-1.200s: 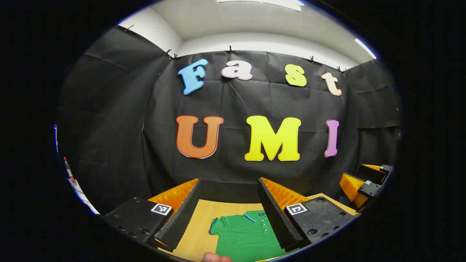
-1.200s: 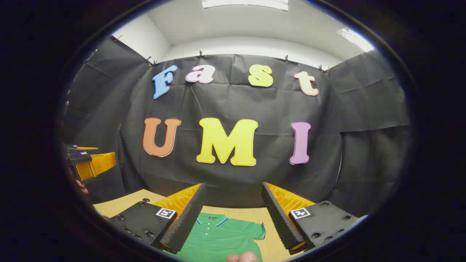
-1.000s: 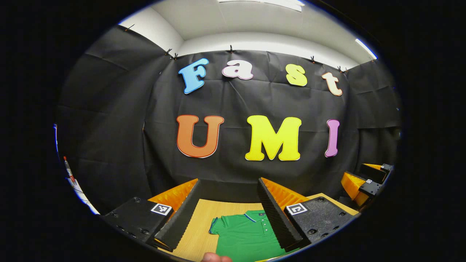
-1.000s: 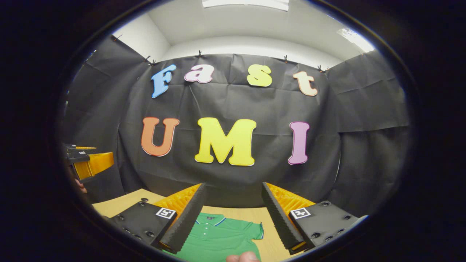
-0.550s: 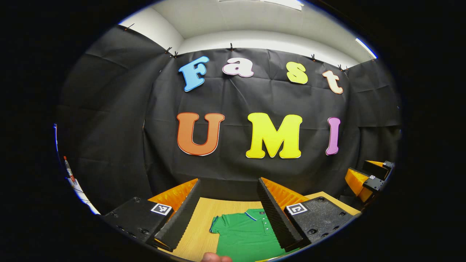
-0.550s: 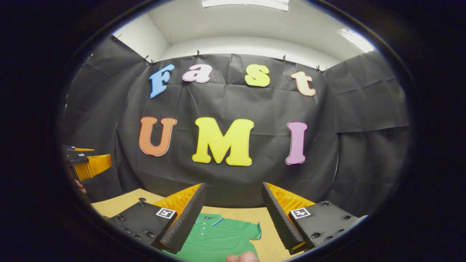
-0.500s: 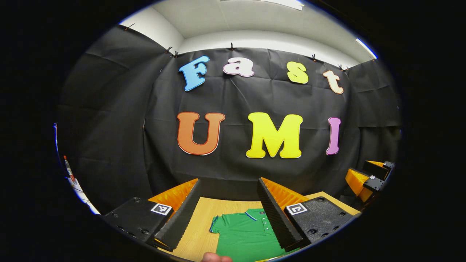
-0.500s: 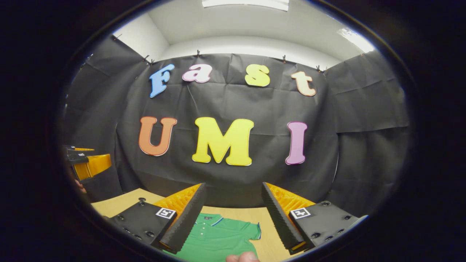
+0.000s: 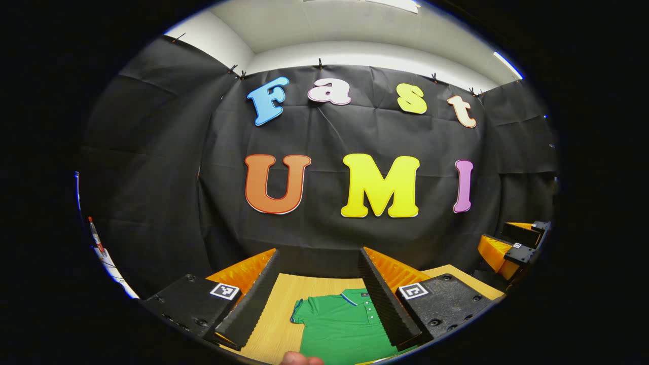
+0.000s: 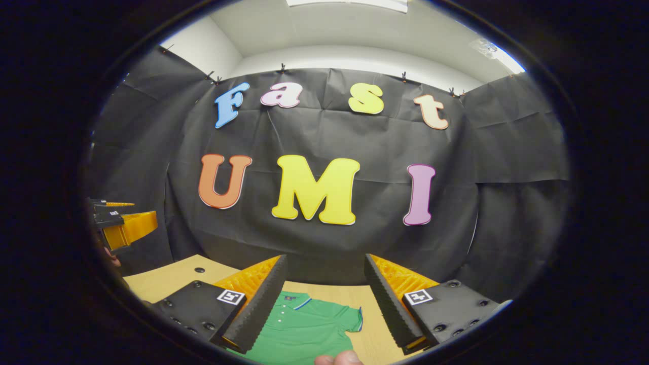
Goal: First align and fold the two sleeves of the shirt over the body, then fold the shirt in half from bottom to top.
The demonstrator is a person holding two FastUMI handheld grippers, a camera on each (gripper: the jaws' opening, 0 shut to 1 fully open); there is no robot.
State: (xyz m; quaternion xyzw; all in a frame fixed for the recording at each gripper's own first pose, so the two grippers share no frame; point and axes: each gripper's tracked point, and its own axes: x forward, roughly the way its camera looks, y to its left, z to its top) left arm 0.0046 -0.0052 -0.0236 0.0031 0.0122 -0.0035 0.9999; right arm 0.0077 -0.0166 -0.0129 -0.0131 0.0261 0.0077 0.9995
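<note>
Shirt (image 9: pixel 342 324) is lying flat on the table (image 9: pixel 276 317), collar away from the grippers, sleeves spread and not yet folded. Left gripper (image 9: pixel 319 294) and right gripper (image 10: pixel 324 296) are hovering above it, fingers spread wide, gripping nothing. Being soft, light knit, it is likely to sag and wrinkle, so each sleeve looks best pinched at its cuff.

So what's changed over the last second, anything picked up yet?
Nothing taken hold of. Both views tipped slightly down, the right gripper most, so more of the table shows. The green shirt lies flat as before, sleeves unfolded; the left gripper and the right one stay open above it.
</note>
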